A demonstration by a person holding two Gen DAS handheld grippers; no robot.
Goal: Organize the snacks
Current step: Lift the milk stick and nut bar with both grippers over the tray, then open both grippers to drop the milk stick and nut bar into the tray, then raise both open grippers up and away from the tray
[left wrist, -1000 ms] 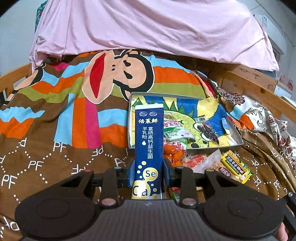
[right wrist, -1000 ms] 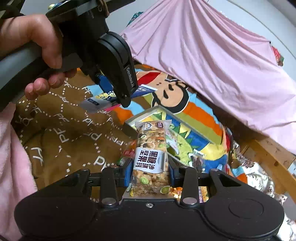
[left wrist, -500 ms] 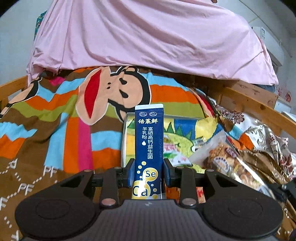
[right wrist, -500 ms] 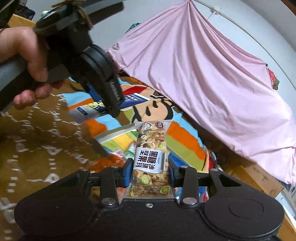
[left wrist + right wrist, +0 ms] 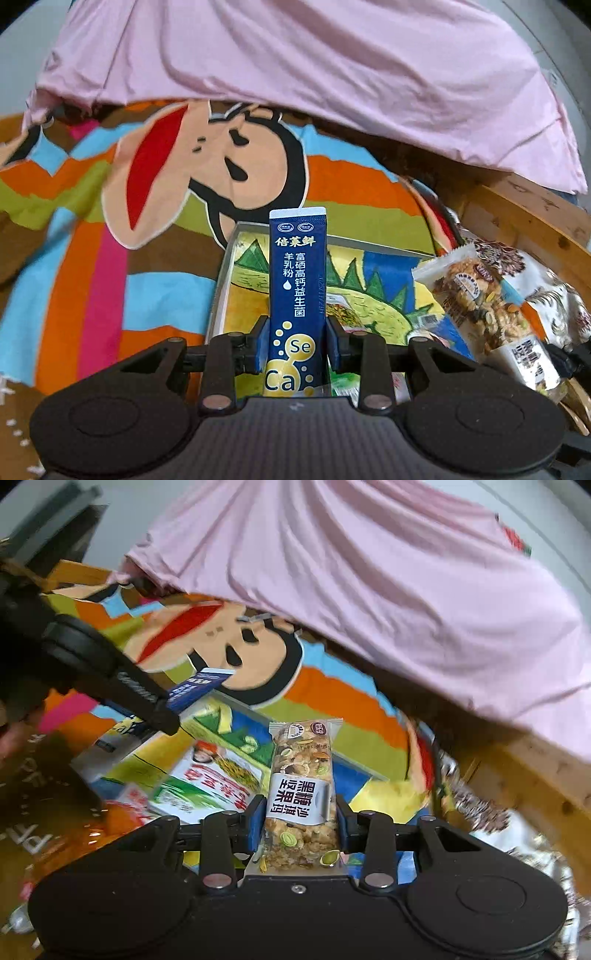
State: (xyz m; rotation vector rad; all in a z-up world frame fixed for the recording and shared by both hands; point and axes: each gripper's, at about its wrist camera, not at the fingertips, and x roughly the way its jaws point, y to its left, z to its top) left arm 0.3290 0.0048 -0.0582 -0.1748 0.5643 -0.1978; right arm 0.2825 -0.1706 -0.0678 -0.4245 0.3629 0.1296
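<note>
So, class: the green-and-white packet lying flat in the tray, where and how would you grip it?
Grip the green-and-white packet across its narrow width, at the exposed far end, coming from above. It lies flat in the tray, so only its edges offer purchase; its near end is hidden behind the gripper.

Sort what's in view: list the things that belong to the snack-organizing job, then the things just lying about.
Part of the job:
- blue milk-powder sachet, clamped in the left gripper
- nut bar, clamped in the right gripper
- tray
- green-and-white packet in the tray

Just lying about:
- cartoon blanket
- pink sheet
- wooden bed rail
</note>
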